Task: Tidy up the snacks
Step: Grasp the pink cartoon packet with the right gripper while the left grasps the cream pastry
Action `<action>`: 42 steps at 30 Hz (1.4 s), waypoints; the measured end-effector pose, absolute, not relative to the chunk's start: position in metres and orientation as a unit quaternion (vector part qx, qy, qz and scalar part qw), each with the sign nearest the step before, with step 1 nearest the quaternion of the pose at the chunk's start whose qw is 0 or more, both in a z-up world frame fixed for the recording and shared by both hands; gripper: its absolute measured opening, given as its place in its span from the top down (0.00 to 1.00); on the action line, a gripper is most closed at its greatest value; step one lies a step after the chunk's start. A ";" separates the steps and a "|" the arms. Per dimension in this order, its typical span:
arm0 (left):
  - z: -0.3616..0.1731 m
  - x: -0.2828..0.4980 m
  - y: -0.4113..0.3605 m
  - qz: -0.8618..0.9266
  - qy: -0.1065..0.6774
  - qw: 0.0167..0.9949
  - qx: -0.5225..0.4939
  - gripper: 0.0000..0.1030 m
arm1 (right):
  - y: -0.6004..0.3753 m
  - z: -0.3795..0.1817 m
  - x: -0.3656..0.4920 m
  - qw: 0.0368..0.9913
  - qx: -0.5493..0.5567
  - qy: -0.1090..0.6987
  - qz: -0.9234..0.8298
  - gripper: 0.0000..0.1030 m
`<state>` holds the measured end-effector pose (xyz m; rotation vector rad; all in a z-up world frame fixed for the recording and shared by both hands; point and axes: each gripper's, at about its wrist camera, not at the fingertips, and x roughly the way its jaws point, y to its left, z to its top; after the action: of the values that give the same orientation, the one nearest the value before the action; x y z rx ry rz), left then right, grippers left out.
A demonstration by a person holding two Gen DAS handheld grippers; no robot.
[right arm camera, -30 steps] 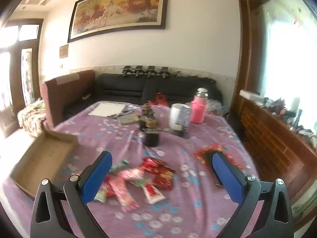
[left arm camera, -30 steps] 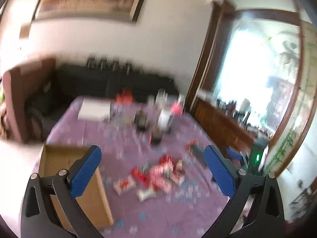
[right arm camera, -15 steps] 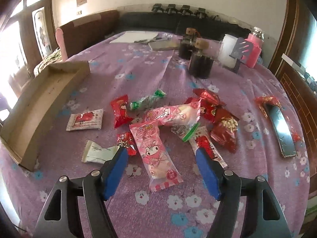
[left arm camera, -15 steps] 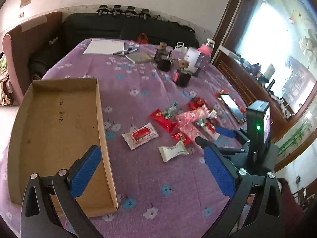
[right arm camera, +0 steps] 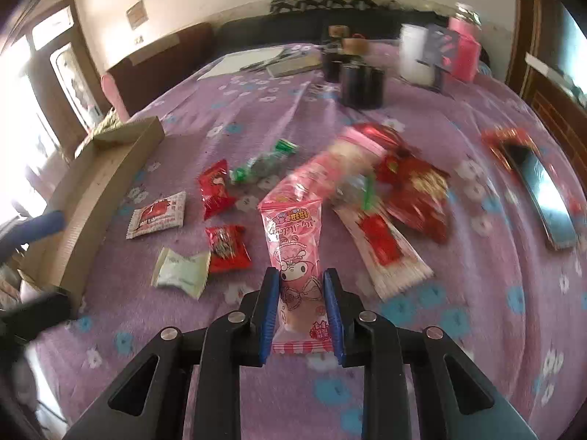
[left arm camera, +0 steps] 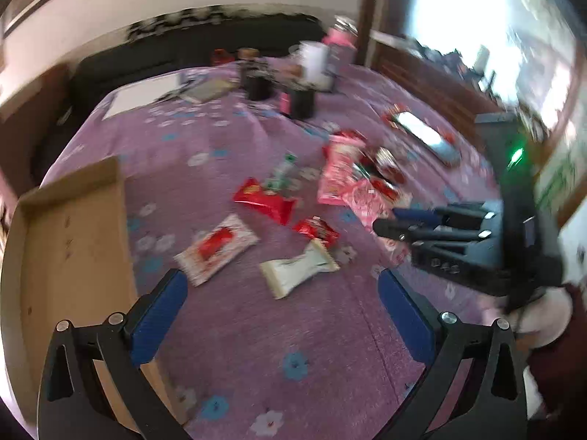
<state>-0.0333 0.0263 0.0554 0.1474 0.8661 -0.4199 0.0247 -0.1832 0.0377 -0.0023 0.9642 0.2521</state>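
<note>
With the right tool [right arm camera: 301, 306] closing around the pink snack packet [right arm camera: 296, 245] near the worktop's [right arm camera: 458, 315] front edge, and the left tool [left arm camera: 282, 319] held released, the packet is best pinched squarely, then carried to the cardboard box [right arm camera: 91, 190].

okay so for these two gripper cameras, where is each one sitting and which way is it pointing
Left wrist view: sits on the left gripper, looking down and forward over the purple tablecloth; cardboard box at left; its own open blue-padded fingers show, with the right gripper at right.
Right wrist view: sits on the right gripper, angled down at the snacks; its jaws are closing on the pink snack packet.
Shared: the box, the white-and-red packet, the pale green packet and the phone.
</note>
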 end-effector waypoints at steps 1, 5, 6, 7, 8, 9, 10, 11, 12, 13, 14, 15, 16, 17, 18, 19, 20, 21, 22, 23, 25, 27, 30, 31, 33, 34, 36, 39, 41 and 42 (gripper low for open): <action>0.052 -0.031 0.019 -0.207 0.418 0.881 0.082 0.00 | -0.187 0.038 0.022 0.879 0.003 0.462 0.120 0.75; 0.030 -0.014 -0.014 -0.208 0.425 0.867 0.155 0.04 | -0.203 0.035 0.011 0.874 0.015 0.471 0.121 0.76; 0.027 -0.012 -0.017 -0.207 0.426 0.865 0.163 0.04 | -0.207 0.033 0.009 0.873 0.020 0.473 0.121 0.76; 0.021 -0.008 -0.021 -0.207 0.431 0.861 0.172 0.06 | -0.211 0.032 0.006 0.872 0.025 0.473 0.122 0.76; 0.017 -0.006 -0.023 -0.207 0.436 0.857 0.177 0.10 | -0.215 0.032 0.005 0.872 0.032 0.472 0.124 0.76; 0.012 -0.004 -0.026 -0.209 0.445 0.851 0.185 0.26 | -0.219 0.031 0.004 0.872 0.038 0.472 0.126 0.76; 0.004 -0.003 -0.028 -0.214 0.462 0.839 0.192 0.47 | -0.222 0.031 0.003 0.872 0.043 0.471 0.127 0.76; 0.007 -0.004 -0.027 -0.228 0.457 0.841 0.176 0.57 | -0.225 0.031 0.002 0.872 0.046 0.470 0.129 0.76; 0.007 -0.005 -0.027 -0.232 0.465 0.837 0.170 0.74 | -0.226 0.031 0.002 0.872 0.047 0.470 0.130 0.76; 0.009 -0.006 -0.029 -0.229 0.465 0.838 0.170 0.74 | -0.227 0.030 0.001 0.873 0.048 0.468 0.131 0.76; 0.012 -0.009 -0.029 -0.220 0.461 0.842 0.173 0.74 | -0.227 0.031 0.000 0.874 0.048 0.466 0.131 0.76; 0.013 -0.011 -0.029 -0.220 0.460 0.843 0.170 0.74 | -0.227 0.031 -0.001 0.874 0.047 0.465 0.131 0.76; 0.016 -0.013 -0.027 -0.222 0.460 0.844 0.163 0.74 | -0.226 0.032 -0.003 0.875 0.046 0.463 0.132 0.77; 0.019 -0.016 -0.024 -0.220 0.459 0.846 0.155 0.74 | -0.224 0.033 -0.005 0.877 0.044 0.460 0.132 0.77; 0.023 -0.019 -0.019 -0.219 0.458 0.849 0.146 0.74 | -0.222 0.036 -0.008 0.879 0.042 0.455 0.134 0.77; 0.028 -0.021 -0.013 -0.222 0.458 0.851 0.133 0.74 | -0.220 0.039 -0.009 0.881 0.041 0.452 0.136 0.77; 0.034 -0.024 -0.006 -0.224 0.457 0.853 0.116 0.74 | -0.217 0.043 -0.013 0.883 0.040 0.447 0.140 0.77; 0.039 -0.026 -0.002 -0.227 0.455 0.855 0.102 0.74 | -0.215 0.046 -0.014 0.884 0.039 0.444 0.142 0.77; 0.046 -0.030 0.007 -0.230 0.451 0.858 0.084 0.78 | -0.211 0.051 -0.016 0.885 0.038 0.440 0.147 0.77; 0.054 -0.035 0.018 -0.232 0.446 0.862 0.065 0.80 | -0.207 0.056 -0.019 0.887 0.037 0.435 0.152 0.77; 0.066 -0.039 0.033 -0.235 0.440 0.866 0.039 0.89 | -0.200 0.066 -0.020 0.889 0.035 0.427 0.163 0.77; 0.079 -0.041 0.053 -0.232 0.428 0.874 0.012 0.89 | -0.189 0.076 -0.022 0.889 0.031 0.420 0.178 0.77; 0.085 -0.039 0.070 -0.226 0.422 0.878 -0.006 0.89 | -0.169 0.087 -0.019 0.891 0.019 0.409 0.196 0.77; 0.084 -0.039 0.071 -0.228 0.424 0.877 -0.005 0.89 | -0.164 0.088 -0.018 0.892 0.017 0.407 0.197 0.77; 0.078 -0.043 0.068 -0.239 0.431 0.870 0.000 0.87 | -0.157 0.086 -0.015 0.890 0.019 0.410 0.201 0.77; 0.071 -0.045 0.063 -0.241 0.439 0.866 0.010 0.81 | -0.154 0.083 -0.014 0.886 0.022 0.415 0.204 0.77; 0.060 -0.047 0.059 -0.229 0.445 0.865 0.019 0.60 | -0.150 0.077 -0.014 0.883 0.022 0.424 0.201 0.77; 0.048 -0.054 0.048 -0.221 0.435 0.871 0.061 0.40 | -0.151 0.070 -0.018 0.879 0.017 0.434 0.195 0.77; 0.039 -0.056 0.036 -0.222 0.438 0.864 0.107 0.40 | -0.155 0.069 -0.022 0.879 0.019 0.436 0.192 0.77; 0.035 -0.055 0.033 -0.224 0.444 0.859 0.119 0.40 | -0.157 0.069 -0.024 0.879 0.019 0.436 0.191 0.77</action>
<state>-0.0546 0.0333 0.0350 0.2500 0.9326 -0.4706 -0.0235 -0.1574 0.0686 0.0400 0.9093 0.3980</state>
